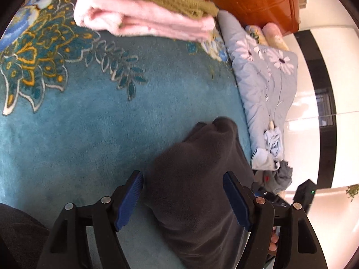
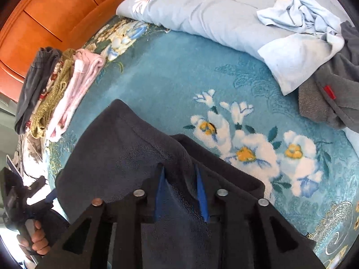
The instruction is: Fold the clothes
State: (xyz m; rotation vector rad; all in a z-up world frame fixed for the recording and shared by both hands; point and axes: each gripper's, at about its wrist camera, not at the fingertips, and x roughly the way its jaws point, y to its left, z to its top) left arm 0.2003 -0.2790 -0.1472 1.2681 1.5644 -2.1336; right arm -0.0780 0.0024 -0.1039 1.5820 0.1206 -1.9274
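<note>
A dark grey fleece garment (image 1: 197, 179) lies on the teal floral blanket (image 1: 89, 134). My left gripper (image 1: 182, 198) is open, its blue pads on either side of the fleece without pinching it. In the right wrist view the same dark fleece (image 2: 125, 148) is gripped by my right gripper (image 2: 179, 190), whose blue pads (image 2: 160, 192) are closed on a raised fold of it. A stack of folded clothes (image 1: 145, 13), pink under olive, sits at the blanket's far edge; it also shows in the right wrist view (image 2: 58, 94).
A light blue flowered quilt (image 2: 202, 11) lies along the bed's side, with a crumpled light blue garment (image 2: 300, 22) and a grey garment with a red tag (image 2: 332, 94) on it. An orange wooden headboard (image 2: 56, 15) stands behind. The left gripper's handle and hand (image 2: 33, 235) show at left.
</note>
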